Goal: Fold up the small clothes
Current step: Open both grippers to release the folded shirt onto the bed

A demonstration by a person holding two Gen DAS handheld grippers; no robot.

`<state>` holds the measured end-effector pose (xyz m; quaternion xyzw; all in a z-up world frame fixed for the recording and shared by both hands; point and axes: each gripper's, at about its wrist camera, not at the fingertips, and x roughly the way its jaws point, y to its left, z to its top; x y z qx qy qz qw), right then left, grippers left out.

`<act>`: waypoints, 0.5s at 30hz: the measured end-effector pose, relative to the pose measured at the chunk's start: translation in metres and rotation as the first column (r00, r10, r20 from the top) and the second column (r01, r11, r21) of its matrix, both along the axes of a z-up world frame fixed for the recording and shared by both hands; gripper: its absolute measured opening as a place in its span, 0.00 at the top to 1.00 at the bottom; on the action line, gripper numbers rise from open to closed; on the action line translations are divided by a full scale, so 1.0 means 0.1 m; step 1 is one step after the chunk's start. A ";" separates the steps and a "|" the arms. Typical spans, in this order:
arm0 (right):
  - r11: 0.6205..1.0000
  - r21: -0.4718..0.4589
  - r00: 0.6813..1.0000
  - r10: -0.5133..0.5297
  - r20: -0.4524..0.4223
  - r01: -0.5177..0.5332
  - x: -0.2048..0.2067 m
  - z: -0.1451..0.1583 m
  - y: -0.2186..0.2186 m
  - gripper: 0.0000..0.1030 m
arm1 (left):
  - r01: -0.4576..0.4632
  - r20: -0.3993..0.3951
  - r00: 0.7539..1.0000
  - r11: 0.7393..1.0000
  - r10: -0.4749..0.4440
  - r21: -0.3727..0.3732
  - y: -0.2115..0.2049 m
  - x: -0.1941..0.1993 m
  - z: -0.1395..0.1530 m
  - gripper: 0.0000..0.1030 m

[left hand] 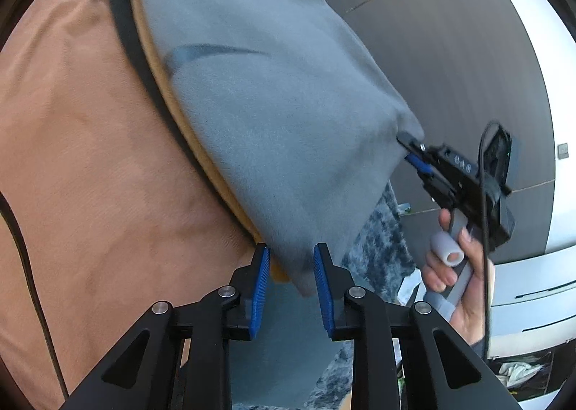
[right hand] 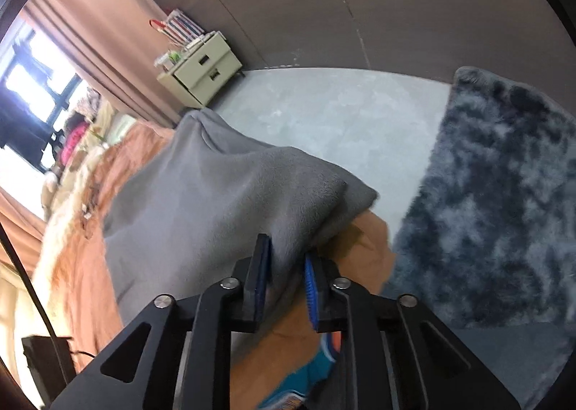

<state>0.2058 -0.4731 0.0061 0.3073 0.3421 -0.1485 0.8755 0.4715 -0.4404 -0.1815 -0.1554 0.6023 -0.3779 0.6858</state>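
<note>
Two grippers grasp one grey garment at separate corners, and the cloth hangs stretched between them above an orange-brown bed cover. In the left wrist view, the left gripper has the garment's near lower corner between its blue pads; the jaws stand narrowly parted with the fabric bunched in the gap, and the pads appear to bear on it, though a little space shows beside the right pad. A tan layer and a black edge peek from under the grey cloth along its left side. At the far right of that view the right gripper bites the garment's other corner, its handle wrapped by a person's hand.

In the right wrist view, the right gripper has its jaws drawn close on a fold of the grey garment, which rises from between the pads and spreads away to the left and far side. Orange-brown fabric lies just beyond the right pad. A shaggy dark blue-grey rug covers the floor to the right, with pale grey floor beyond the cloth. A cream bedside cabinet stands far off against a dark wall, beside pinkish curtains.
</note>
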 end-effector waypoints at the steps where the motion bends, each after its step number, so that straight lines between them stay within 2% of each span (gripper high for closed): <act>1: 1.000 -0.018 1.000 0.000 -0.003 0.000 -0.06 0.05 0.01 0.74 | -0.010 0.017 1.000 1.000 0.010 0.009 0.01 -0.02 0.04 0.74; 2: 1.000 -0.025 1.000 0.005 0.002 -0.005 -0.16 0.12 0.05 0.61 | -0.022 0.033 0.999 1.000 0.021 0.017 0.09 0.01 0.13 0.74; 4: 0.999 -0.042 1.000 0.007 0.012 -0.007 -0.30 0.30 0.18 0.43 | -0.043 0.054 0.998 0.999 0.042 0.011 0.20 -0.01 0.25 0.74; 10: 0.993 -0.113 0.998 0.048 0.028 -0.045 -0.67 0.54 0.64 0.39 | -0.068 0.152 0.986 0.998 0.065 0.015 0.46 -0.21 0.64 0.74; 12: 0.989 -0.141 0.998 0.058 0.036 -0.053 -0.69 0.57 0.88 0.27 | -0.067 0.187 0.980 0.998 0.062 0.021 0.54 -0.30 0.76 0.73; 14: 0.982 -0.182 0.997 0.064 0.047 -0.054 -0.83 0.63 1.05 0.23 | -0.069 0.222 0.973 0.997 0.061 0.025 0.65 -0.39 0.86 0.70; 15: 0.978 -0.200 0.996 0.068 0.051 -0.057 -0.89 0.64 1.16 0.22 | -0.074 0.243 0.968 0.997 0.065 0.029 0.71 -0.45 0.93 0.63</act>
